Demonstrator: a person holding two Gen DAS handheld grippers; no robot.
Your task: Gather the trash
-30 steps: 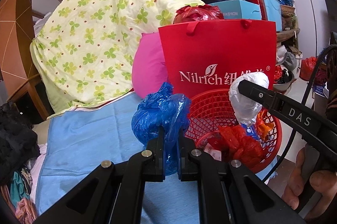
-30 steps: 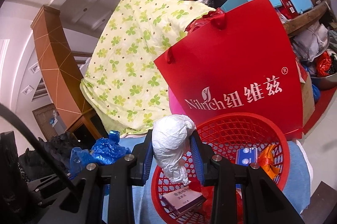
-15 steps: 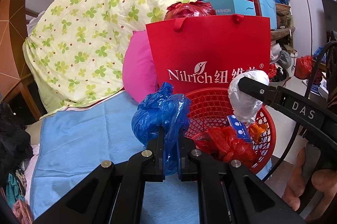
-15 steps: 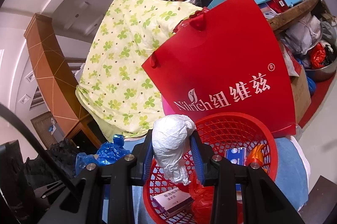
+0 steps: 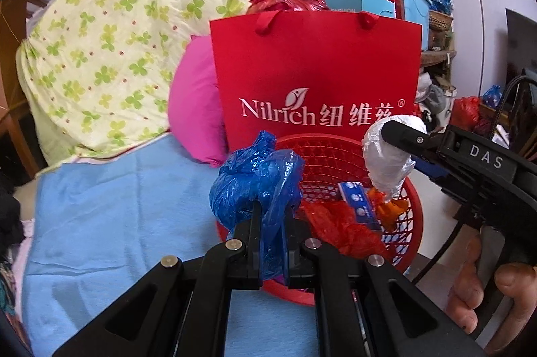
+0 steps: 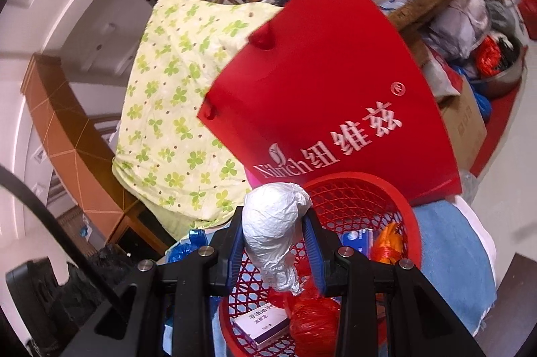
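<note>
Left wrist, red basket (image 5: 411,199) nearer, centred

My left gripper (image 5: 272,243) is matte black with silver pivot screws; my right gripper (image 6: 273,243) has blue pads (image 6: 310,243), white "DAS" lettering and a trailing black cable (image 5: 446,246).
</note>
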